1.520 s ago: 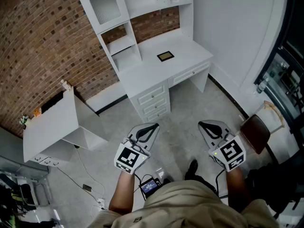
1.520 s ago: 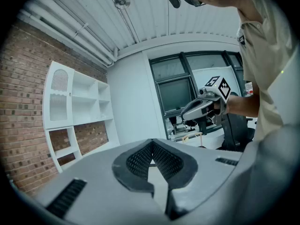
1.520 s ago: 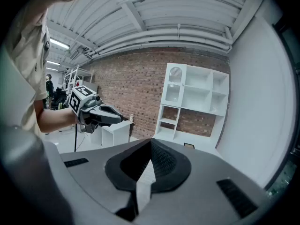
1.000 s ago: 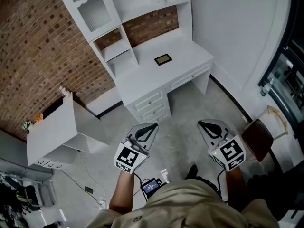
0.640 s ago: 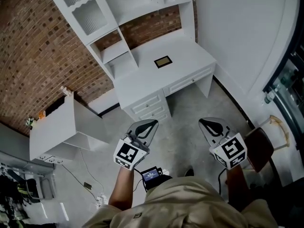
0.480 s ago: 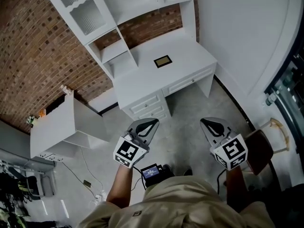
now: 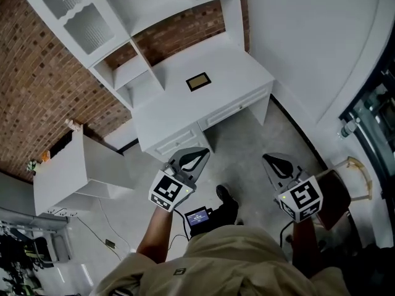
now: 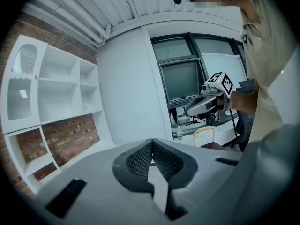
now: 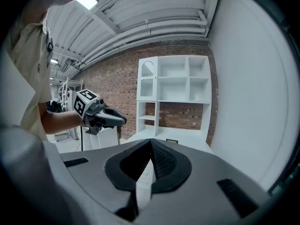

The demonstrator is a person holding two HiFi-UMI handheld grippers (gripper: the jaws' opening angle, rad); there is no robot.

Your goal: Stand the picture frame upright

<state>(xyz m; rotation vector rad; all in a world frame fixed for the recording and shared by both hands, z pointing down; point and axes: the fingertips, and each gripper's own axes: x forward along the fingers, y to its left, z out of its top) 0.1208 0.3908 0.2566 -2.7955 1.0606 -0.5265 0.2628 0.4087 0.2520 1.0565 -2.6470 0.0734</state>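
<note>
Only one picture frame [image 7: 198, 82], flat; left gripper [image 7: 200, 155], right gripper [image 7: 270, 160] closed.

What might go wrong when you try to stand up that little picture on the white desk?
1. The small dark picture frame lies flat on the white wooden desk, so it might slide away instead of tipping up.
2. The left gripper and right gripper both have shut fingers; unless they open first, they may just knock the frame.
3. The brown chair stands close beside the right gripper, so that arm might bump it.
</note>
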